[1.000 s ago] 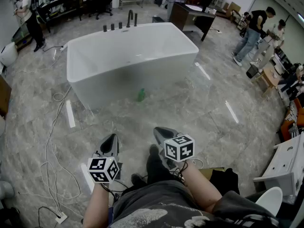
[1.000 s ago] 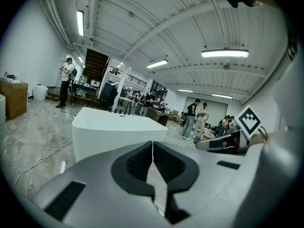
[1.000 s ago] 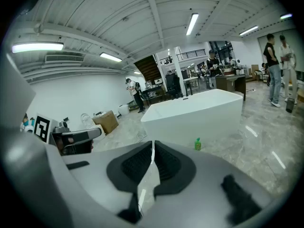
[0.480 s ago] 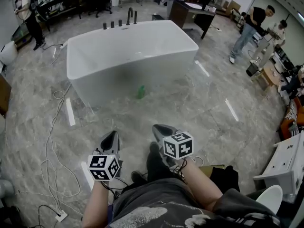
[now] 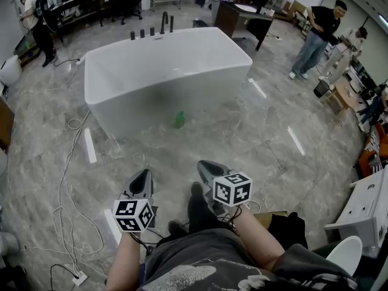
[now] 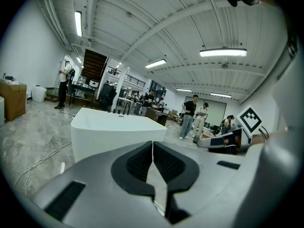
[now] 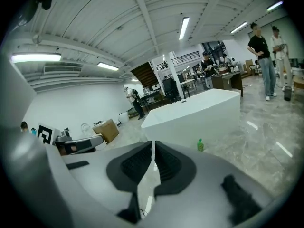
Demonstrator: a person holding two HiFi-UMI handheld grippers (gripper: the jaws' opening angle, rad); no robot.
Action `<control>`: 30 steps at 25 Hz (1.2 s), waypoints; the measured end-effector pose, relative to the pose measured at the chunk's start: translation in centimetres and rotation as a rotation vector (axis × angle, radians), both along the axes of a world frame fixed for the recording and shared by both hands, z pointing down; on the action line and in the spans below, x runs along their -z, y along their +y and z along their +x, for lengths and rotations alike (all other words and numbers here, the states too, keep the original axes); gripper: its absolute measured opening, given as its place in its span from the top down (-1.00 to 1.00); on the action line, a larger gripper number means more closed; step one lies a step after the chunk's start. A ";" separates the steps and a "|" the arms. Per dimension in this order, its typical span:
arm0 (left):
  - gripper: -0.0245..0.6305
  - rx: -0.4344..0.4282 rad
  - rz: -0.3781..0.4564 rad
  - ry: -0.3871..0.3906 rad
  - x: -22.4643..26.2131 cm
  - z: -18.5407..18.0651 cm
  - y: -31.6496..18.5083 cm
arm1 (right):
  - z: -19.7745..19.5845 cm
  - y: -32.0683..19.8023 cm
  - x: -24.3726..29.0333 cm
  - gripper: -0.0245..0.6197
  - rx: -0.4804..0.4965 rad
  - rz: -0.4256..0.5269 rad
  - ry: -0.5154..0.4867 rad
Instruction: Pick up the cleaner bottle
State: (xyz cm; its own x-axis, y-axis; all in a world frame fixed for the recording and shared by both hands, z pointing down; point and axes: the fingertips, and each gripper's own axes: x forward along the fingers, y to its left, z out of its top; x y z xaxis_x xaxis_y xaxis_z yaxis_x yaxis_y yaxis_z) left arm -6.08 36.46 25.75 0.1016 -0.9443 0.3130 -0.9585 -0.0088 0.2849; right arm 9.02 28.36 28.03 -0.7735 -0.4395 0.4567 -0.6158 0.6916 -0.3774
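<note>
cleaner bottle (image 5: pixel 180 119): is seen just beside the bathtub (image 5: pixel 163 71) | left hand-held gripper (image 6: pixel 152 142), right hand-held gripper (image 7: pixel 153 142): both closed tight, nothing is held

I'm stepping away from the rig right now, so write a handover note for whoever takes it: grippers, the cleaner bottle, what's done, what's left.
Left gripper: shut, empty, held low in front of the person.
Right gripper: shut, empty, alongside the left one.
Cleaner bottle: green, upright on the floor just in front of the near wall of the white bathtub, well ahead of both grippers.
Done: nothing yet; the bottle is untouched.
Left: move up to the bottle, open a gripper, close it on the bottle and lift.
</note>
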 end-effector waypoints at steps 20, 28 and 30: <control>0.87 -0.037 -0.083 0.009 -3.1 0.3 -13.4 | 2.4 -13.4 -4.4 0.81 -0.117 -0.112 0.016; 0.87 -0.048 -0.138 -0.009 -4.1 -1.0 -23.3 | 2.4 -23.2 -6.1 0.81 -0.148 -0.168 0.013; 0.87 -0.048 -0.148 -0.015 -4.2 -1.3 -25.6 | 2.3 -25.5 -6.2 0.81 -0.152 -0.175 0.005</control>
State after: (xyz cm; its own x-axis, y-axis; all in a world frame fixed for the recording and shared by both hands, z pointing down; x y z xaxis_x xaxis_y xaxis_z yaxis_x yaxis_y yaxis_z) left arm -7.38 10.86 29.93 0.1401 -0.8817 0.4505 -0.9622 -0.0140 0.2719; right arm 11.30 2.89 34.21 -0.7019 -0.4642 0.5402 -0.7101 0.5150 -0.4802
